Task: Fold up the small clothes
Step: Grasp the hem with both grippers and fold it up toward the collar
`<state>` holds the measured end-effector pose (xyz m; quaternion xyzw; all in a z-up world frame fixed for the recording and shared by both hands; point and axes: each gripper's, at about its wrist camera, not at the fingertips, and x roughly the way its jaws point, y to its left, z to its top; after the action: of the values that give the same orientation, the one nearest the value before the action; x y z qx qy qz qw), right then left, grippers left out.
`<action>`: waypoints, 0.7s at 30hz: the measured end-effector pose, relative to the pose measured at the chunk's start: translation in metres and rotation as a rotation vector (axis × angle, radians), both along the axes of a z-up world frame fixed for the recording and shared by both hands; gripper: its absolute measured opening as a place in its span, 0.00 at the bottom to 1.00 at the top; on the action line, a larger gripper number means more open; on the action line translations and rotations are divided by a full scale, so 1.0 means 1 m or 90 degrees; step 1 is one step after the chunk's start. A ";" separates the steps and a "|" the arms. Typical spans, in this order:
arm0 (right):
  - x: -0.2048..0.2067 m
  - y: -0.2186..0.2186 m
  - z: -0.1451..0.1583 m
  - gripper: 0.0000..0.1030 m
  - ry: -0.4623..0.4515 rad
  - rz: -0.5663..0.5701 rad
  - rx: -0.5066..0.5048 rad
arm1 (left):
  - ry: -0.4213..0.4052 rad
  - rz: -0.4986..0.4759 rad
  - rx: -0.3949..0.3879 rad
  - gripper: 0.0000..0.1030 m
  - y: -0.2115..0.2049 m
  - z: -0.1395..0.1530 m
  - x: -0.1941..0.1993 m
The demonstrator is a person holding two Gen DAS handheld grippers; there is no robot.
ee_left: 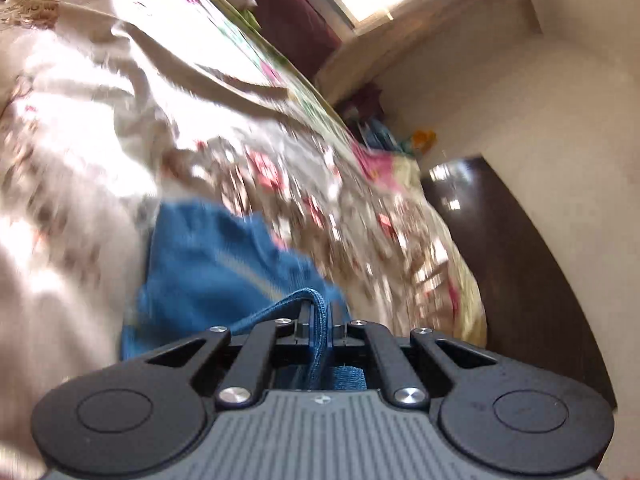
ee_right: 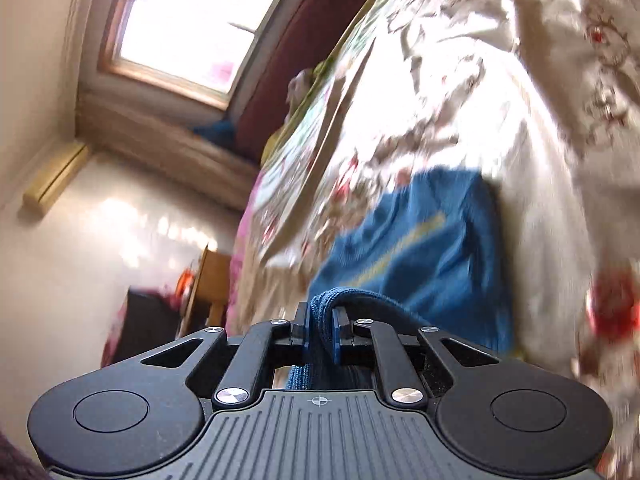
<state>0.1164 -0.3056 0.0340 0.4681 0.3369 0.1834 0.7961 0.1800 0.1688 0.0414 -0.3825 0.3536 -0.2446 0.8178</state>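
Clamping blue garment, both claws closed

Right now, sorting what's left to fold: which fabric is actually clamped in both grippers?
The blue knit garment, its edge pinched by left gripper and right gripper; the floral bedspread lies loose beneath.

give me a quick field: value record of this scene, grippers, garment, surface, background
left gripper: shut on an edge of the blue knit garment
right gripper: shut on another bunched edge of the same garment
garment: blue knit with a pale yellow stripe, hanging between the two grippers
surface: floral bedspread, cream with red and brown flowers, rumpled
background: window with a wooden frame, cream wall
image quality: motion blur in both wrist views, fine detail unclear
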 end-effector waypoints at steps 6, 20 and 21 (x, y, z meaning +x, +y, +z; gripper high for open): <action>0.071 -0.003 -0.034 0.14 0.065 -0.070 -0.017 | 0.077 0.054 0.052 0.10 -0.001 -0.046 0.057; 0.070 -0.003 -0.050 0.19 0.082 -0.094 -0.111 | 0.073 0.146 0.072 0.33 0.013 -0.050 0.048; 0.070 0.000 -0.047 0.19 0.077 -0.091 -0.134 | 0.069 0.149 0.075 0.33 0.012 -0.049 0.047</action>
<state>0.1862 -0.3059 -0.0133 0.4150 0.3676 0.0613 0.8300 0.2265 0.1809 -0.0074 -0.3849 0.3639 -0.1057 0.8416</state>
